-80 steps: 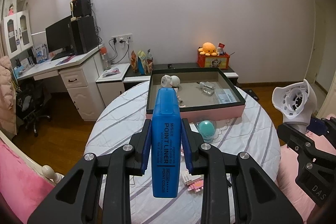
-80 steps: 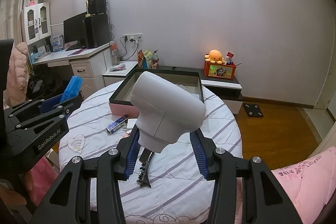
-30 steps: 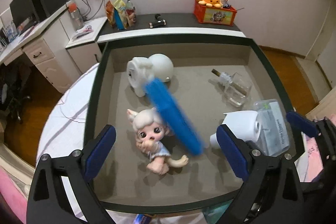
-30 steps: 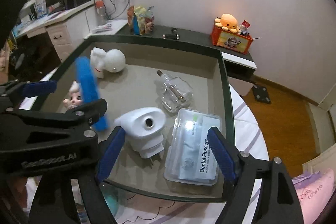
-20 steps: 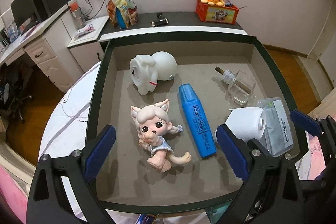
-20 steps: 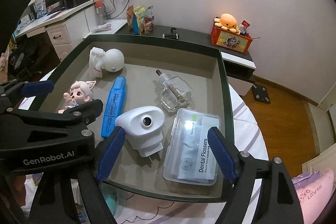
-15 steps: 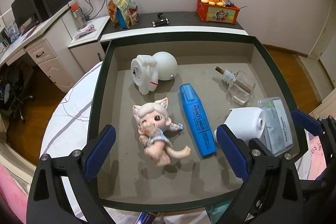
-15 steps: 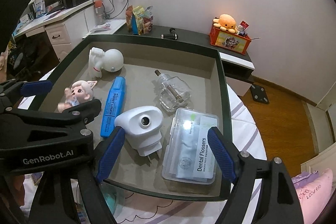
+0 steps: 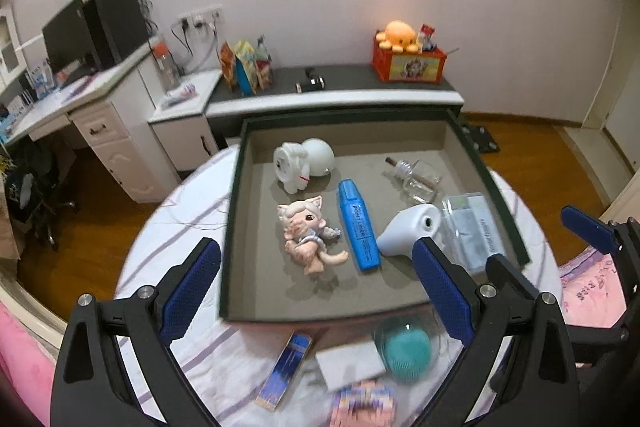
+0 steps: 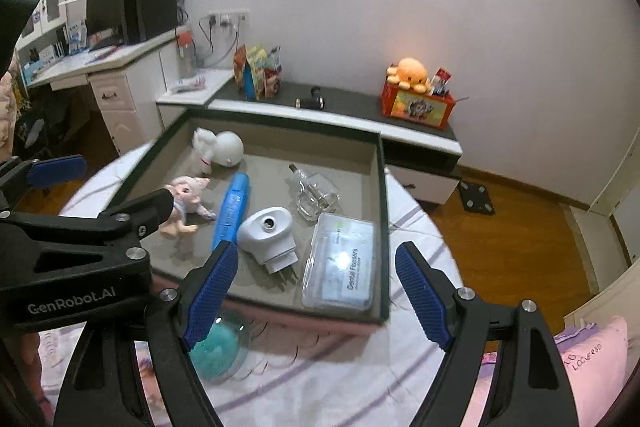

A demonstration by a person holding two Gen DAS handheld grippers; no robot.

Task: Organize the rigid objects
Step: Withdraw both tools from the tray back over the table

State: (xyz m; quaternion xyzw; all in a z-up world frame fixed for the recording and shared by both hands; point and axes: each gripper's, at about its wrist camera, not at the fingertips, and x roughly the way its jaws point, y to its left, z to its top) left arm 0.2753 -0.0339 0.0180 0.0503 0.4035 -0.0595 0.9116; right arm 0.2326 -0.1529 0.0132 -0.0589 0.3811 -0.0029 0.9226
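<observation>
Both tools, left [image 9: 316,287] and right [image 10: 316,291], gaping, empty; highlighter [image 9: 357,225] and plug-in unit [image 10: 267,233] flat in tray [image 9: 232,211], likely sorted; teal item [image 9: 404,351] outside on surface.

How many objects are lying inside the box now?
6. White round toy at the far left, doll nearer, blue highlighter in the middle, glass bottle at the far right, white plug-in device and floss case near right. Nothing seems hidden.

Blue highlighter [image 9: 357,225]; white plug-in [image 10: 267,229]; dark-green-rimmed tray [image 9: 233,187]; lilac-striped tablecloth [image 10: 332,379].
</observation>
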